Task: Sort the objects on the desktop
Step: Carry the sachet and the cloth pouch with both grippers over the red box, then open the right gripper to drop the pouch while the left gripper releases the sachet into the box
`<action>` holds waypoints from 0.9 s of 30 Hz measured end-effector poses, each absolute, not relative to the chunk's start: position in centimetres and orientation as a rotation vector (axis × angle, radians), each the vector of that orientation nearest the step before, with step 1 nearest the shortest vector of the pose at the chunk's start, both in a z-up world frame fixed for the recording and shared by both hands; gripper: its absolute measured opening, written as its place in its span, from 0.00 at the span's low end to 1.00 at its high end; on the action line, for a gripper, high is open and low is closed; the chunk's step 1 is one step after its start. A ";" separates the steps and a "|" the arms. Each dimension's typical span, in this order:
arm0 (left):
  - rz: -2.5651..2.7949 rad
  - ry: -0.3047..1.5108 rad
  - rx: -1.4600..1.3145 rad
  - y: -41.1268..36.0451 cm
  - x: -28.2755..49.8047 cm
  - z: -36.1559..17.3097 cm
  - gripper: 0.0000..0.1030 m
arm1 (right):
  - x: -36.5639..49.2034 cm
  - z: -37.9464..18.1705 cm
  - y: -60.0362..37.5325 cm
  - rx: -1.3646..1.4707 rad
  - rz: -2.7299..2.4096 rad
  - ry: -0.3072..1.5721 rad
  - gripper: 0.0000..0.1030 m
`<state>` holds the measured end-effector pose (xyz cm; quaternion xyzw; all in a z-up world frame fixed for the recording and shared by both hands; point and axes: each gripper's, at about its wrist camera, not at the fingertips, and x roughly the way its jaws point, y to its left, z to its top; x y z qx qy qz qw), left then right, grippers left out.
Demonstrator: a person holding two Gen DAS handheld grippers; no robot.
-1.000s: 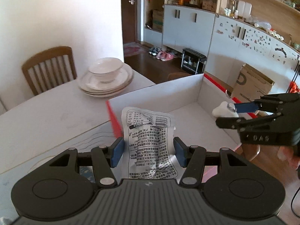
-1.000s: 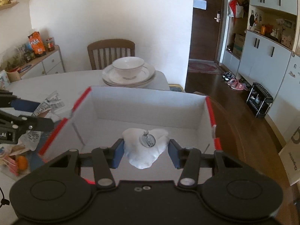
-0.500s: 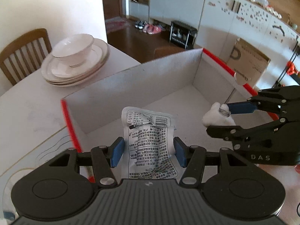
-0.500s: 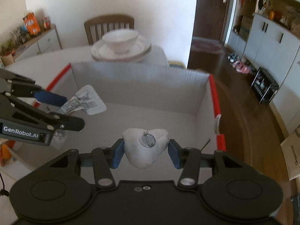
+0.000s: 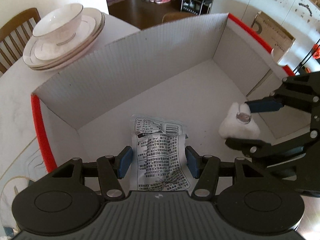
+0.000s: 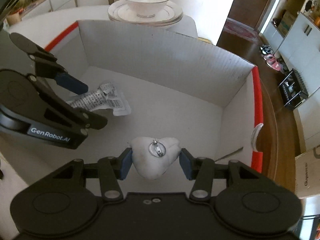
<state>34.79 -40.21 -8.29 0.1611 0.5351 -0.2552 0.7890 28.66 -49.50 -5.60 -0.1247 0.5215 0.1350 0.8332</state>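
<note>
A white, red-edged cardboard box point(image 5: 140, 64) on the counter point(image 5: 16, 104) gapes beneath both grippers, ready to take sorted items. The left gripper point(image 5: 158, 161) clamps a crumpled printed packet point(image 5: 160, 150) over its floor; the right gripper point(image 6: 156, 163) pinches a white heart-shaped brooch point(image 6: 155, 158) alongside, apparently awaiting release.
</note>
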 end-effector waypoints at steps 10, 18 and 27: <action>-0.567 1.179 0.366 -39.7 33.9 -8.8 0.55 | 29.2 -6.2 -49.2 -0.274 0.303 1.144 0.49; -0.559 1.250 0.380 -39.9 34.2 -9.4 0.56 | 29.3 -6.5 -48.7 -0.289 0.298 1.165 0.52; -0.553 1.214 0.366 -39.9 33.9 -9.0 0.57 | 29.3 -5.8 -49.3 -0.271 0.298 1.133 0.64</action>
